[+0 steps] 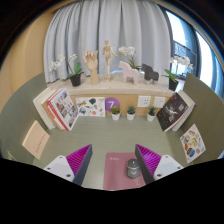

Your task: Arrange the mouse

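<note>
A small grey mouse (133, 169) lies on the right part of a pink mouse mat (119, 170) on the table, between my fingers and nearer the right one. My gripper (112, 166) is open, its two magenta pads (77, 160) spread wide to either side of the mat. The mouse rests on the mat with a gap to each finger. The near end of the mat is hidden below the view.
Beyond the mat stand books (58, 107) at the left, small potted plants (115, 113), cards and a dark book (175, 110) at the right. Further back are a wooden mannequin (107, 58), a hand model (92, 65), animal figures and flowers before curtains. A booklet (36, 139) lies at the left, another (193, 143) at the right.
</note>
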